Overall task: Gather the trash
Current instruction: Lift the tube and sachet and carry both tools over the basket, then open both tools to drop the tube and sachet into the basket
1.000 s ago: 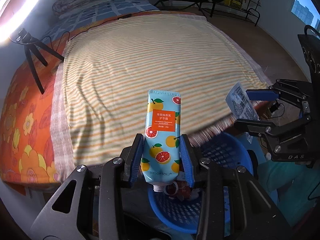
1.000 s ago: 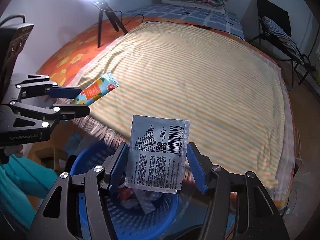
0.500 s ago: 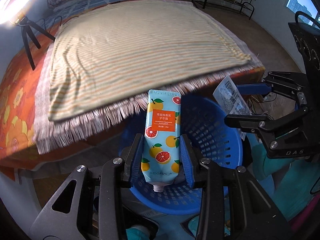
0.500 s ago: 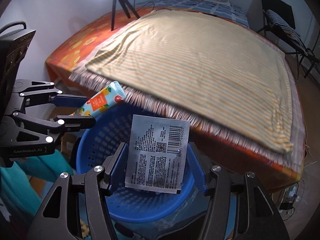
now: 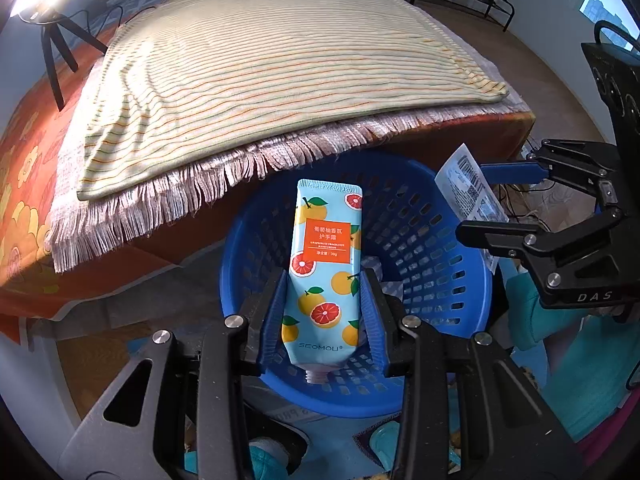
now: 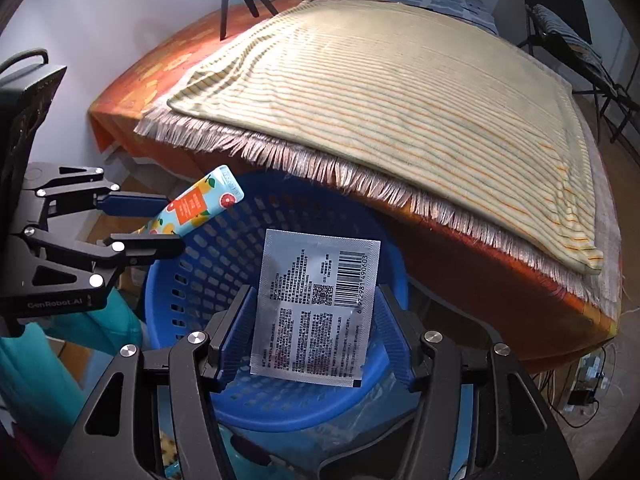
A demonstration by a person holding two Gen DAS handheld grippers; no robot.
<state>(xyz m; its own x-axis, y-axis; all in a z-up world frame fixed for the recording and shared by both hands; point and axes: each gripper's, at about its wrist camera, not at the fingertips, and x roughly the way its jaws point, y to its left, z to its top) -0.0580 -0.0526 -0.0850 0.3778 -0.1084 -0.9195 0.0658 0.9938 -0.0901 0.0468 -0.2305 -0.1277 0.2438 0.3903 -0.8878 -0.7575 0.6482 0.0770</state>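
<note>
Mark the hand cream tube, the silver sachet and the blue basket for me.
hand cream tube [image 5: 326, 276], left wrist view, printed front.
silver sachet [image 6: 316, 312], right wrist view, printed back.
blue basket [image 6: 192, 276], right wrist view, slotted inner wall.

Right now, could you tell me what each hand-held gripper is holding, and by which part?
Left hand-held gripper: hand cream tube, by its lower body near the nozzle. Right hand-held gripper: silver sachet, by its side edges.

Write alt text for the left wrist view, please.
The left hand-held gripper holds a fruit-printed cream tube above a blue basket beside a bed with a striped blanket. At right, the right hand-held gripper holds a silver packet.
</note>
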